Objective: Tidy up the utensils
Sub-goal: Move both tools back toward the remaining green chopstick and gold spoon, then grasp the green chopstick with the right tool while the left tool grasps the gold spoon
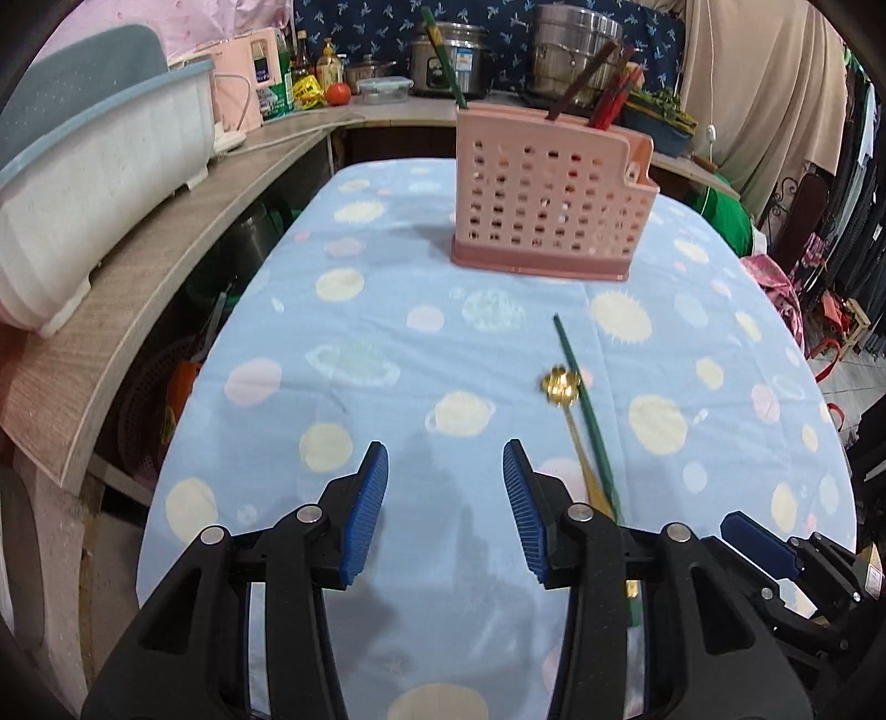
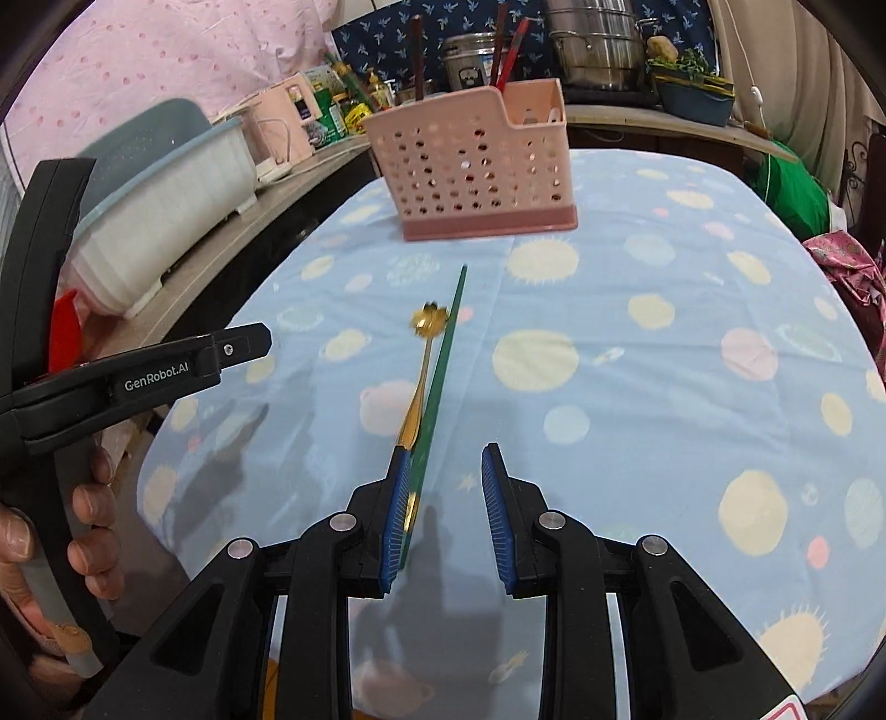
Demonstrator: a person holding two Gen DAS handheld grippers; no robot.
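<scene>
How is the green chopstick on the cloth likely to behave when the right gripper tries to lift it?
The green chopstick looks thin and straight, so probably stiff and light. Its smooth surface may slip between the blue pads of the open right gripper. It lies against the gold spoon, which might get dragged along.

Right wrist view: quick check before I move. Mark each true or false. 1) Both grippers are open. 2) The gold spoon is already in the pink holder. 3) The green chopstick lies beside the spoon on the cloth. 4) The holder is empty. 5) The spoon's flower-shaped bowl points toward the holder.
1) True: the right gripper and left gripper both stand open, holding nothing.
2) False: the gold spoon lies on the blue tablecloth, short of the pink holder.
3) True: the green chopstick runs alongside it.
4) False: several chopsticks stand in it.
5) True.
</scene>
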